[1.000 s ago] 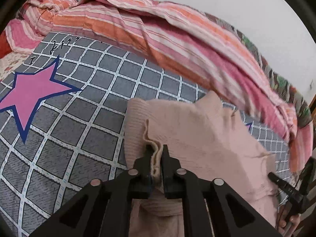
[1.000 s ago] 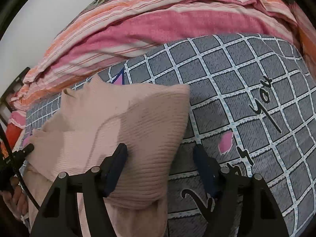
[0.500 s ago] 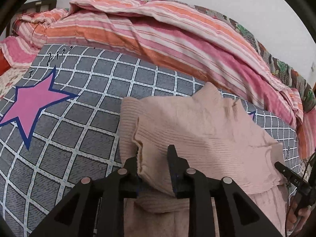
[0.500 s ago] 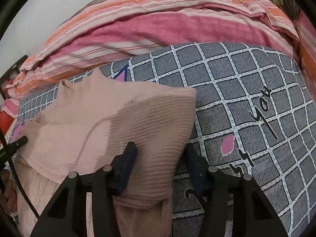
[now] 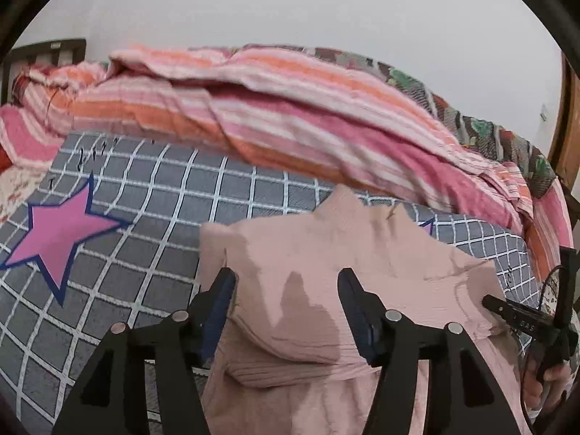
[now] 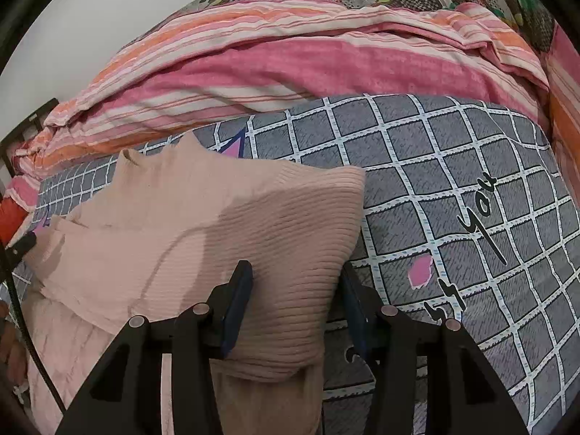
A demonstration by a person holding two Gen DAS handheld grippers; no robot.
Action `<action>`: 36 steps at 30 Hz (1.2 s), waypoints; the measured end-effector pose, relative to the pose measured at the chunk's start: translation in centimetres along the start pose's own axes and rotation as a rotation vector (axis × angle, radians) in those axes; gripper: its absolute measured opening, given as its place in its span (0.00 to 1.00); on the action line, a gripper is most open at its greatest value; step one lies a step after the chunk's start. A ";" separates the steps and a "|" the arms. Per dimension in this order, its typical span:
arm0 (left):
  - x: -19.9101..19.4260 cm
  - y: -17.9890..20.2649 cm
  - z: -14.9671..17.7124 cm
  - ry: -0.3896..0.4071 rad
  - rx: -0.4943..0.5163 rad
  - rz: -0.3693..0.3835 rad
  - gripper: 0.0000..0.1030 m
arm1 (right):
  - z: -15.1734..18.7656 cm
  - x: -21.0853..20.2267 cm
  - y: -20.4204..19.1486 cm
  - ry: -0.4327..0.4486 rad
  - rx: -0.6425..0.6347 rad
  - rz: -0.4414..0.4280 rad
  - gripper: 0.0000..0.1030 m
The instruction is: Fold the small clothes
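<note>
Pink sweater [image 6: 203,239] folded on checked sheet [image 6: 453,166]

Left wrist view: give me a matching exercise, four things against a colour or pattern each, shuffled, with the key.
Things:
1. knit sweater
2. star on the bedsheet
3. blanket
4. bedsheet

Looks:
A. grey with a white grid
B. pink and orange stripes
C. pale pink, ribbed
D. magenta with a dark blue outline

Pairs: 1-C, 2-D, 3-B, 4-A

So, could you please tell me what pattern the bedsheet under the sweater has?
Bedsheet: grey with a white grid, clearest in the right wrist view.
</note>
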State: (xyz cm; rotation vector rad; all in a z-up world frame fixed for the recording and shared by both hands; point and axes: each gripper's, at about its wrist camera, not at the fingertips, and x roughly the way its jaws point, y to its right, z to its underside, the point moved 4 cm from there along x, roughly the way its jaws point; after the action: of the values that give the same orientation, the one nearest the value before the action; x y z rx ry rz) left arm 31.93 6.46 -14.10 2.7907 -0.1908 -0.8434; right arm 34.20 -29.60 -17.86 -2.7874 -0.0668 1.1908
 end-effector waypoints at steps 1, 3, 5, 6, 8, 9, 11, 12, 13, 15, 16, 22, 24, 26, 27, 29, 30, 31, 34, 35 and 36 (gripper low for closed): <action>-0.2 0.1 -0.1 0.009 0.005 0.000 0.59 | 0.0 0.0 0.0 -0.001 -0.002 0.001 0.48; -0.3 0.2 -0.1 0.016 0.008 0.000 0.59 | 0.0 0.0 0.0 0.000 -0.003 0.003 0.48; -0.3 0.1 -0.1 0.016 0.008 -0.001 0.59 | 0.0 0.0 0.0 0.002 -0.007 0.007 0.48; -0.4 0.1 -0.1 0.017 0.008 0.000 0.59 | -0.1 0.0 0.0 0.003 -0.008 0.010 0.48; -0.4 0.1 -0.2 0.022 0.010 -0.003 0.59 | -0.1 0.0 -0.1 0.004 -0.013 0.016 0.48; -0.5 0.2 -0.2 0.026 0.012 -0.003 0.59 | -0.1 0.0 -0.1 0.004 -0.014 0.017 0.48; -0.6 0.3 -0.2 0.031 0.018 -0.001 0.59 | 0.0 -0.1 -0.1 0.006 -0.016 0.023 0.48; -0.7 0.4 -0.2 0.033 0.021 -0.002 0.59 | 0.0 -0.2 -0.1 0.009 -0.016 0.024 0.48; -0.7 0.5 -0.3 0.035 0.024 -0.003 0.59 | 0.0 -0.2 -0.1 0.011 -0.017 0.025 0.48; -0.8 0.6 -0.2 0.039 0.029 -0.004 0.59 | 0.0 -0.2 -0.1 0.010 -0.018 0.026 0.48; -0.8 0.7 -0.2 0.040 0.032 -0.003 0.59 | 0.0 -0.2 -0.1 0.009 -0.018 0.027 0.48; -1.0 0.9 -0.2 0.054 0.052 -0.003 0.59 | -0.1 -0.3 -0.1 0.020 -0.020 0.032 0.48; -1.2 1.1 -0.2 0.063 0.062 -0.004 0.59 | -0.1 -0.4 0.0 0.025 -0.019 0.033 0.48; -1.4 1.4 -0.2 0.075 0.076 -0.006 0.59 | -0.1 -0.8 0.0 0.045 -0.020 0.043 0.48; -1.5 1.5 -0.2 0.080 0.082 -0.008 0.59 | -0.1 -1.1 0.0 0.061 -0.021 0.048 0.50; -1.8 1.8 -0.2 0.092 0.097 -0.010 0.59 | -0.2 -2.1 0.1 0.104 -0.014 0.056 0.57; -2.0 2.0 -0.2 0.102 0.105 -0.009 0.60 | -0.2 -2.8 0.4 0.132 -0.002 0.058 0.60; -2.2 2.1 -0.2 0.109 0.110 -0.007 0.61 | -0.3 -3.2 0.6 0.146 0.010 0.060 0.64; -2.6 2.2 -0.3 0.125 0.114 0.012 0.63 | -0.5 -4.5 1.5 0.133 0.065 0.054 0.64; -2.6 2.1 -0.3 0.123 0.109 0.018 0.63 | -0.3 -5.0 1.7 0.125 0.078 0.047 0.64; -2.6 2.0 -0.3 0.120 0.106 0.020 0.63 | -0.1 -5.7 1.8 0.117 0.089 0.044 0.64</action>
State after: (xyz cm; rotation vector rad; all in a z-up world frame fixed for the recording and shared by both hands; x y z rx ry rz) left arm 29.84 5.02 -11.99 2.9218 -0.2498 -0.6769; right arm 30.30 -31.90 -13.91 -2.7867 0.0563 1.0113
